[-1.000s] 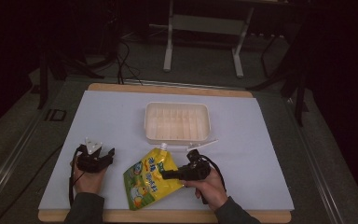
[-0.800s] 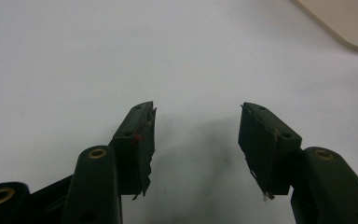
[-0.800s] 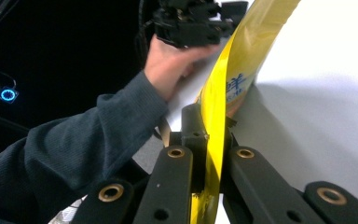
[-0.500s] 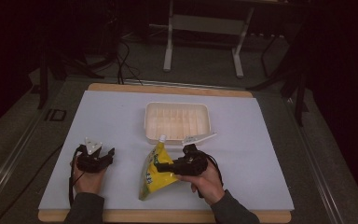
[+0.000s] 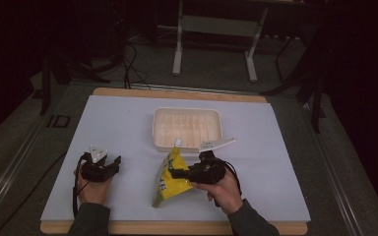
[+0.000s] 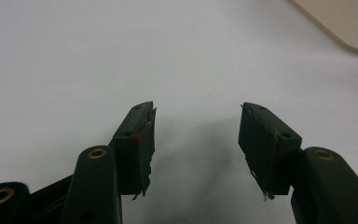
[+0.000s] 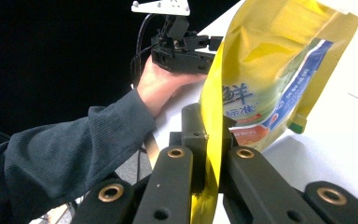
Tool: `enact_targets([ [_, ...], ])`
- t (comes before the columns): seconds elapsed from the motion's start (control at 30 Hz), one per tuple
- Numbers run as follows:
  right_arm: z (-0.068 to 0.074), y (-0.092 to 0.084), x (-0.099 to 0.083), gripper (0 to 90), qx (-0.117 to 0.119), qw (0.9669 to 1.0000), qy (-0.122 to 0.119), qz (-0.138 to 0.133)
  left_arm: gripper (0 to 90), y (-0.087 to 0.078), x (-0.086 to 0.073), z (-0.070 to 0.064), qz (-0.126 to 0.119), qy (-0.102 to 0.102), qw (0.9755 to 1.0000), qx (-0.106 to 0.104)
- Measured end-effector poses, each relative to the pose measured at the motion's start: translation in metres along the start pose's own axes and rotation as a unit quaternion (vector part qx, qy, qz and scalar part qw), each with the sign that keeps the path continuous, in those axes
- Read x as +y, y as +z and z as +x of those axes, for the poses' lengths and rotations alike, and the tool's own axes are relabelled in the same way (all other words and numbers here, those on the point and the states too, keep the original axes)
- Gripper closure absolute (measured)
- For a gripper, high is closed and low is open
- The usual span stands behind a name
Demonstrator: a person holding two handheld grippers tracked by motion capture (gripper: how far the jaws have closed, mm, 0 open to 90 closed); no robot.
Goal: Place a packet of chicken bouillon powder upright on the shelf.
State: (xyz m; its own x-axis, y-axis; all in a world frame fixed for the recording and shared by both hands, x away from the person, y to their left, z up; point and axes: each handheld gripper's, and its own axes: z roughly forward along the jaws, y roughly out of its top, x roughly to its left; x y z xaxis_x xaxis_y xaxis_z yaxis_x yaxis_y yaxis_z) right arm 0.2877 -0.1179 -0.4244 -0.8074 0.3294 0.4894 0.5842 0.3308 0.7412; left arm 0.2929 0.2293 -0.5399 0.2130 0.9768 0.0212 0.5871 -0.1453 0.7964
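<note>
A yellow spouted pouch [image 5: 171, 178] with green and blue print stands tilted on edge near the table's front middle, its cap toward the tray. My right gripper [image 5: 175, 173] is shut on the pouch's side seam; in the right gripper view the yellow pouch [image 7: 265, 79] rises from between the closed jaws of my right gripper [image 7: 210, 140]. My left gripper [image 5: 114, 163] rests at the front left, open, with nothing between its fingers. In the left gripper view my left gripper [image 6: 196, 130] spreads wide over bare white table.
A cream ridged tray [image 5: 188, 129] sits at the table's middle, just beyond the pouch; its corner [image 6: 349, 23] shows in the left gripper view. The white mat [image 5: 128, 123] covers a wood-edged table. Metal stand legs [image 5: 179, 49] and cables lie beyond the far edge.
The pouch lay flat a second ago; my right gripper has lifted and turned it up on edge and shifted slightly right. My left gripper has stayed in place.
</note>
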Motion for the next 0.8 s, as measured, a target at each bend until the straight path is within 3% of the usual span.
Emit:
enact_targets([
  [0.8,0.002,-0.020,0.006,90.0,-0.021,0.9996,-0.013,-0.011,45.1,0.001,0.000,-0.001,0.002,0.004,1.0000,0.000],
])
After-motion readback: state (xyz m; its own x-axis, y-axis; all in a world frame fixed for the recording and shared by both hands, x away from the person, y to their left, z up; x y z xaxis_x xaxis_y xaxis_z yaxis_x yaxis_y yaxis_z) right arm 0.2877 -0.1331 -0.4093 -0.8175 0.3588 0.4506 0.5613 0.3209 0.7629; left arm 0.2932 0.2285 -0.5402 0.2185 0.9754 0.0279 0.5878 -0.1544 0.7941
